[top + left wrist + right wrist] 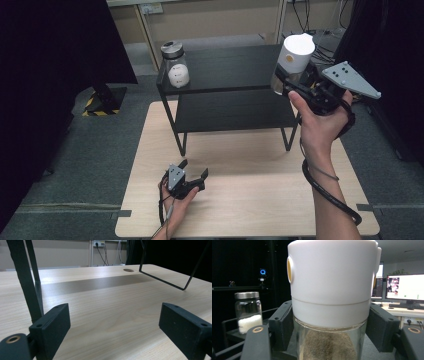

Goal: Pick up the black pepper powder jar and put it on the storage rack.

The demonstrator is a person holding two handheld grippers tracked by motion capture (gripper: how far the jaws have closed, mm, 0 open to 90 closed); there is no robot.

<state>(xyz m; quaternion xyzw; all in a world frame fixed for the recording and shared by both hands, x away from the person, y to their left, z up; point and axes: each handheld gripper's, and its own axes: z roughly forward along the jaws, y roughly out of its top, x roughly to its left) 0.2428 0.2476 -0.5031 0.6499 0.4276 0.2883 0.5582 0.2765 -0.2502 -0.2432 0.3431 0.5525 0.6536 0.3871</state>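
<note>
From high up, I see my right hand-held gripper [286, 82] holding a jar with a big white lid [294, 57] up in the air, above the right end of the black shelf [235, 67]. Its jaws squeeze the jar just under the lid. My left hand-held gripper [192, 170] rests low on the desk [250, 175], jaws wide apart, with nothing in them. A second jar with a silver lid [175, 65] stands on the left end of the shelf.

In the left gripper view, the two black jaws stand far apart over bare wood.

In the right gripper view, the white-lid jar [332, 290] sits tight between the jaws, with brown powder in its glass. The silver-lid jar [248, 311] stands far off, with white powder inside.
</note>
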